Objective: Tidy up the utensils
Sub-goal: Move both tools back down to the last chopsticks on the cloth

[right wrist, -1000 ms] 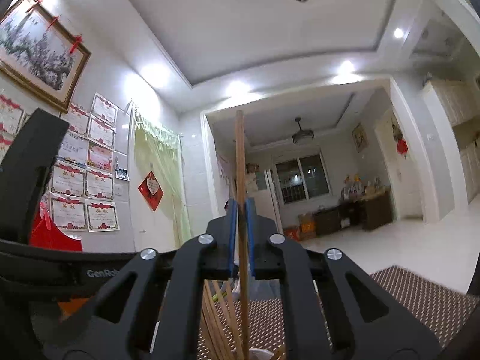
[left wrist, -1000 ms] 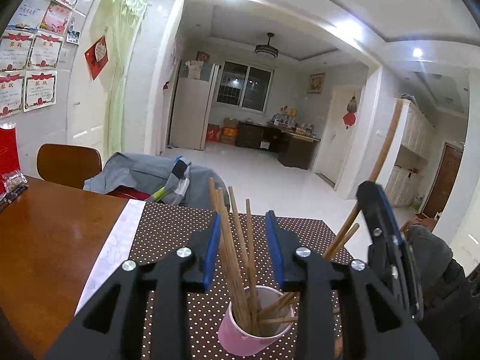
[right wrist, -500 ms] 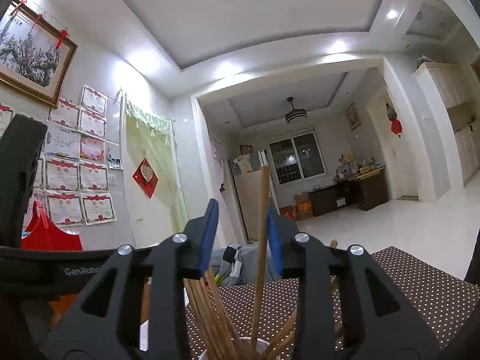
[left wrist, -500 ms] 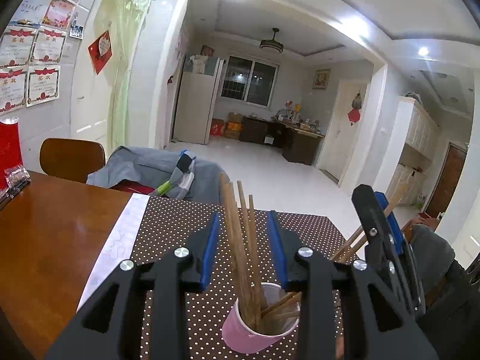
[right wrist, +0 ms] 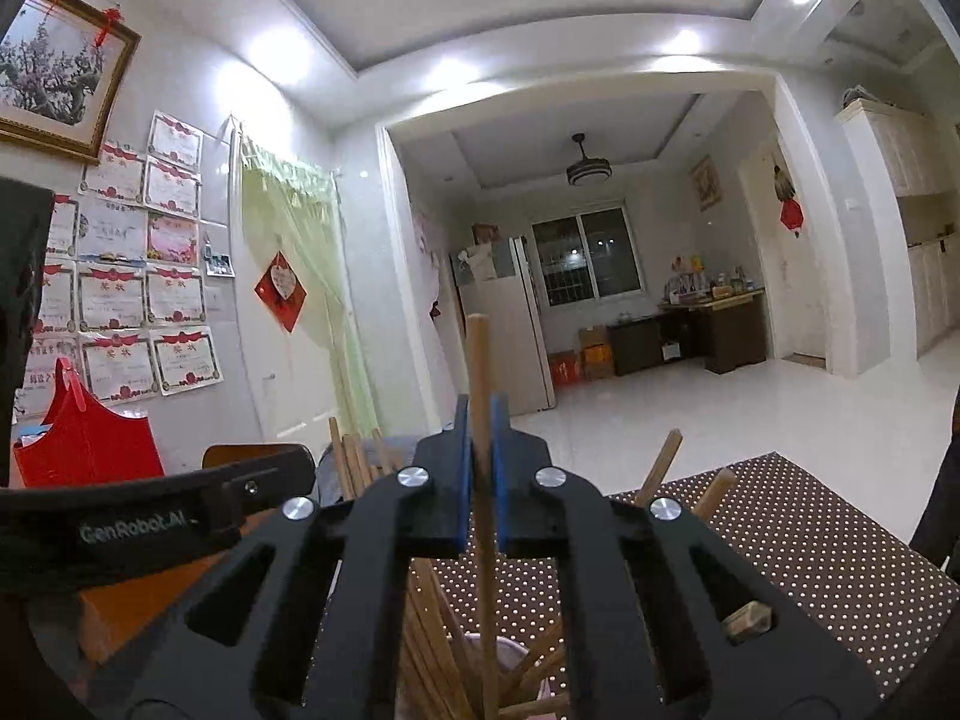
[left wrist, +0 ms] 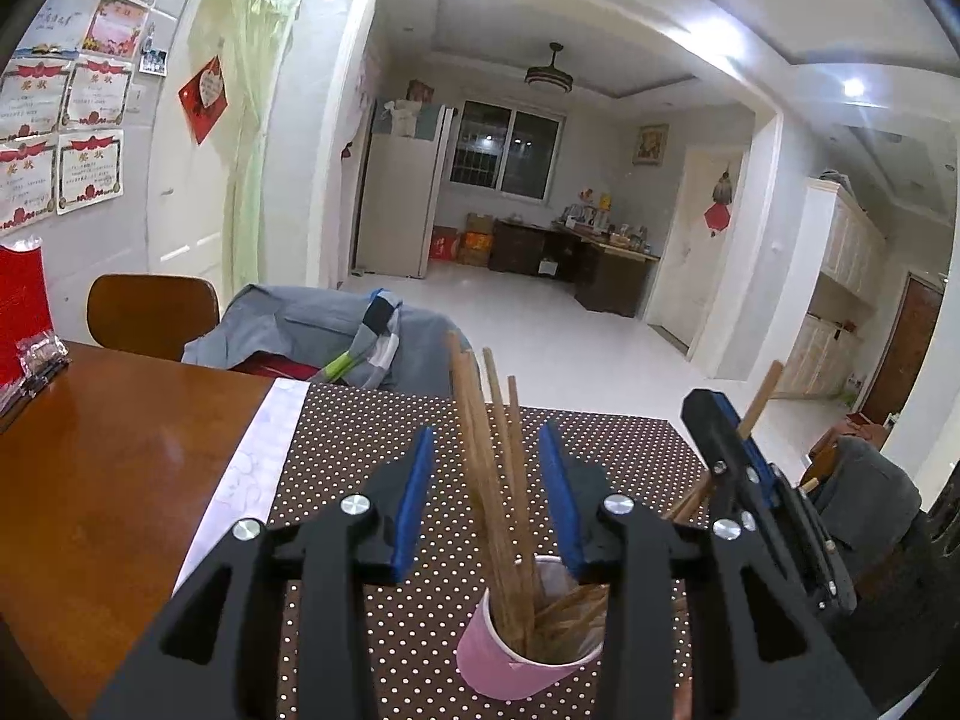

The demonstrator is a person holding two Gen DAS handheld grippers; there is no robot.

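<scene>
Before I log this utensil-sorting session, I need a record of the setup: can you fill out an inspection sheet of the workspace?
Surface: wooden table with a brown polka-dot mat and a white sheet edge beside it.
Job's things: pink cup on the mat, holding a bundle of wooden chopsticks; some lean out to the right.
Clutter: red bag and a small packet at the table's far left.
Grippers: left claw opening, straddling the bundle without pressing it; right claw shut on one upright chopstick.
Cables: nothing seen.
Surroundings: chair, draped clothing, certificates on the wall, fridge, cabinets.
</scene>
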